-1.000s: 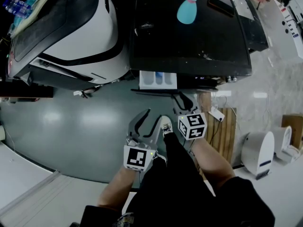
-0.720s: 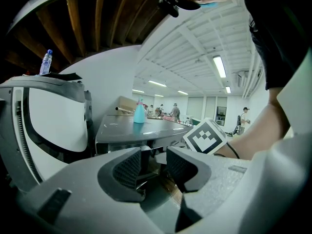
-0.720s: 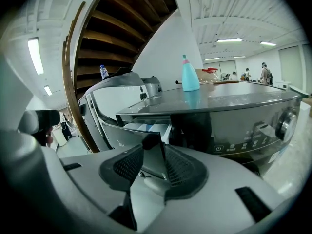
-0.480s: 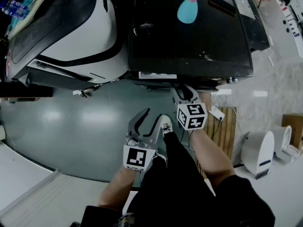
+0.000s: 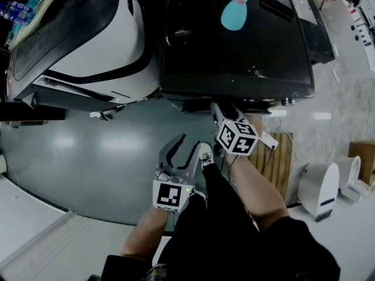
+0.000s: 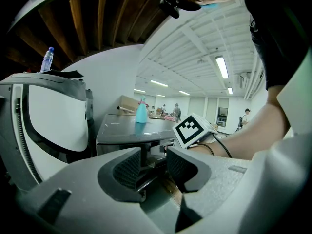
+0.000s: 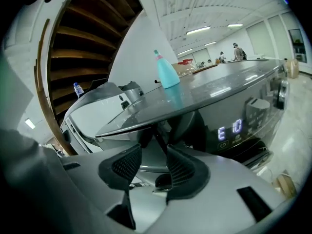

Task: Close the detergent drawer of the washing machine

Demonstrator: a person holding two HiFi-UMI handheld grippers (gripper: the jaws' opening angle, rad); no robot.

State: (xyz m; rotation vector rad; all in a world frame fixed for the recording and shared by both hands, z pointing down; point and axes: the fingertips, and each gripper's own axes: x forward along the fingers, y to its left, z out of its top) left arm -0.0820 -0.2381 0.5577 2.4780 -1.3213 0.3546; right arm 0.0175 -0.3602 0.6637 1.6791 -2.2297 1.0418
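The black washing machine [image 5: 234,40] fills the top middle of the head view, with a teal bottle [image 5: 234,10] on its lid. The detergent drawer [image 5: 196,103] sits pushed into the machine's front edge, and none of its white compartments show. My right gripper [image 5: 221,108] is at that front edge, just right of the drawer's place. Its jaws have just been opening and hold nothing. In the right gripper view the lid and lit display [image 7: 230,128] lie close ahead of the right gripper [image 7: 152,165]. My left gripper [image 5: 177,151] hangs open over the floor, empty.
A white machine [image 5: 76,40] stands left of the black one. On the right lie a wooden pallet [image 5: 275,157], a white plug block [image 5: 268,140] and a white appliance [image 5: 319,189]. The person's shoe [image 5: 205,154] is between the grippers on the grey floor [image 5: 88,151].
The white drawer stuck out a second ago, showed only a thin strip half a second ago, and is now in. The right gripper moved up toward the machine and rolled. The left gripper stayed put.
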